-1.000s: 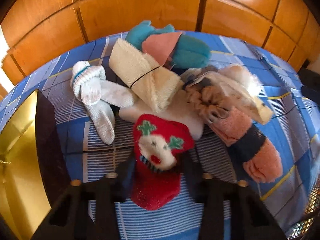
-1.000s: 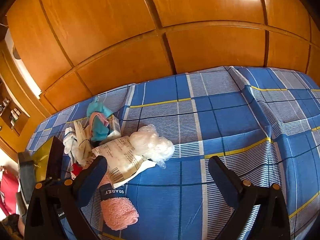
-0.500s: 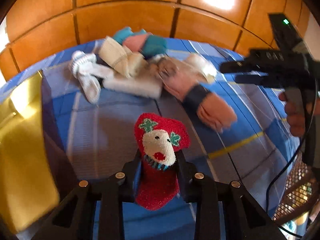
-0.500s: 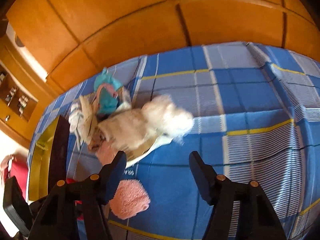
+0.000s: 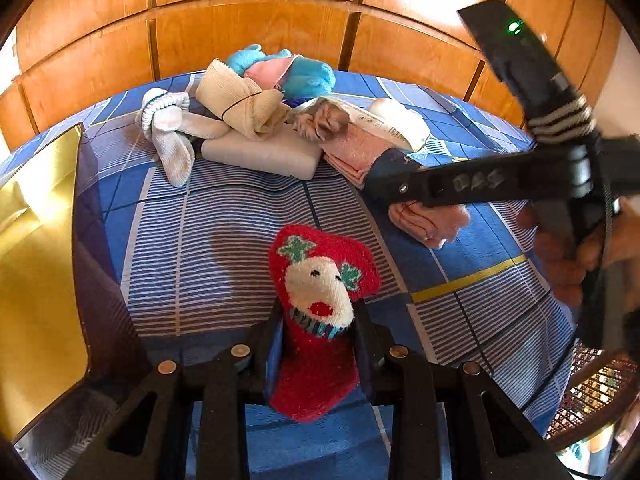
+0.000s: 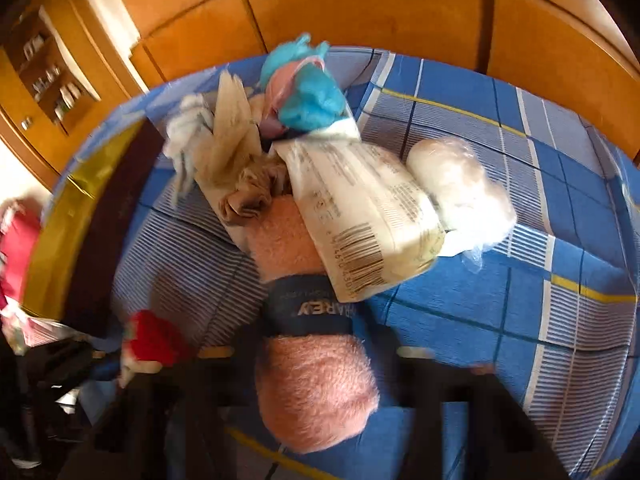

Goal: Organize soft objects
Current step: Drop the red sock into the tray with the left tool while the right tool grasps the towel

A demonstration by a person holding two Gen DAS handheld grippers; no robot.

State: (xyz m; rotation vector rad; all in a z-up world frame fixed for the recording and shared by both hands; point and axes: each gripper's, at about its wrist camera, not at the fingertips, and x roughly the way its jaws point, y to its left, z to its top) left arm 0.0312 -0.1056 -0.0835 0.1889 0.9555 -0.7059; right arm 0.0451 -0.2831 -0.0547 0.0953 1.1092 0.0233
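Note:
My left gripper is shut on a red Christmas sock with a white face and holds it above the blue checked bed; the sock also shows in the right wrist view. My right gripper is open, its blurred fingers either side of a rolled pink towel with a navy band. In the left wrist view the right gripper reaches over that towel. Behind lies a pile: white socks, a beige cloth roll, a turquoise and pink plush.
An open gold-lined box stands at the left on the bed, also in the right wrist view. A labelled plastic packet and a bagged white bundle lie in the pile. Wooden wardrobe panels back the bed.
My left gripper has pulled the red sock back from the pile, still gripped. My right gripper has moved down and forward to straddle the pink towel roll.

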